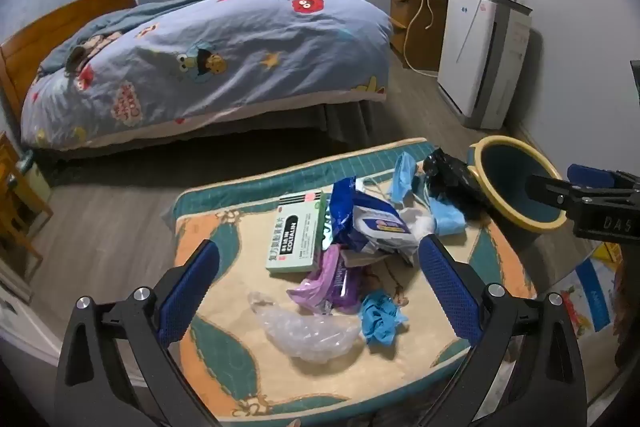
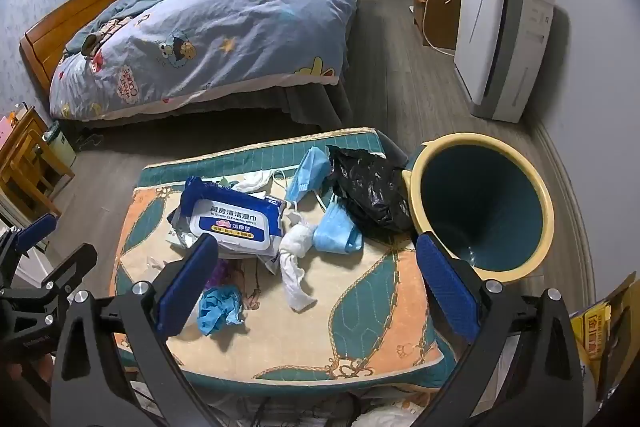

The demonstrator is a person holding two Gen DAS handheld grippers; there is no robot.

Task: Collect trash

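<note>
Both the left gripper [image 1: 318, 277] and right gripper [image 2: 316, 275] hover with fingers wide and empty above the trash [image 2: 298, 223] strewn on the cushion [image 2: 360, 315], beside the bin [image 2: 482, 211].

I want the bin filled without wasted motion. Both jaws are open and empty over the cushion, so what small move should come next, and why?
Probably lower the right gripper onto the crumpled white tissue lying between its open jaws. It is the nearest loose piece, nothing lies on top of it, and the empty bin stands just to its right, so the carry would be short. The left gripper could then take the purple wrapper.
</note>
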